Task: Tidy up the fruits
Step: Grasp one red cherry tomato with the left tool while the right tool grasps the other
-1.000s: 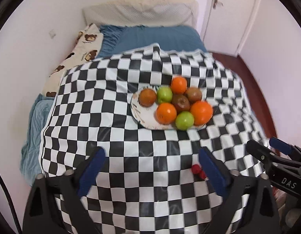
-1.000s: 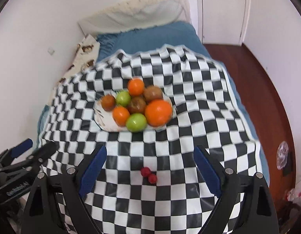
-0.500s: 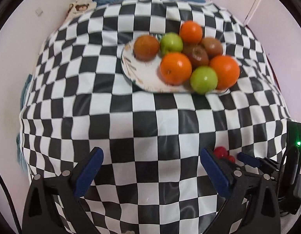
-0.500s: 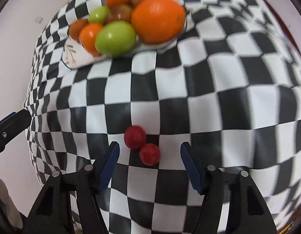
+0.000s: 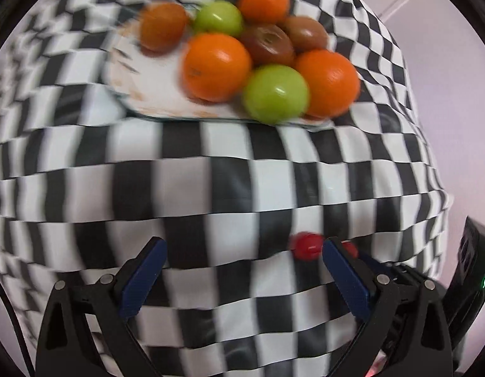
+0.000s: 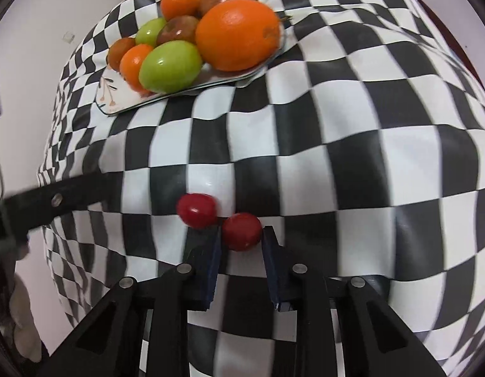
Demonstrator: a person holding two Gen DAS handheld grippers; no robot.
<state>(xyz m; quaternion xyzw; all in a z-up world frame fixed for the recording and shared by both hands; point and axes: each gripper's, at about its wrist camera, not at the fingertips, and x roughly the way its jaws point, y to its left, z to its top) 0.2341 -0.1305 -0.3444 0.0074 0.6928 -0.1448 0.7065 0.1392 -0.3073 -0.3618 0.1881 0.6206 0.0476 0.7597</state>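
Two small red fruits lie on the checkered cloth. In the right wrist view my right gripper [image 6: 241,235] has its jaws closed around the nearer red fruit [image 6: 242,231], both pads touching it; the other red fruit [image 6: 196,210] sits just left, outside the jaws. A white plate [image 6: 112,99] behind holds oranges, green fruits and brown fruits. In the left wrist view my left gripper [image 5: 242,257] is open and empty above the cloth; a red fruit [image 5: 306,246] shows beside its right finger. The plate [image 5: 129,62] with fruit lies ahead.
The black-and-white checkered cloth [image 6: 336,157] covers a bed and bulges softly. The left gripper's finger [image 6: 57,199] reaches in from the left of the right wrist view. A pale wall [image 5: 456,47] stands at the right.
Both grippers have dropped closer to the cloth. My right gripper has narrowed its jaws around the nearer red fruit. The left gripper stays open.
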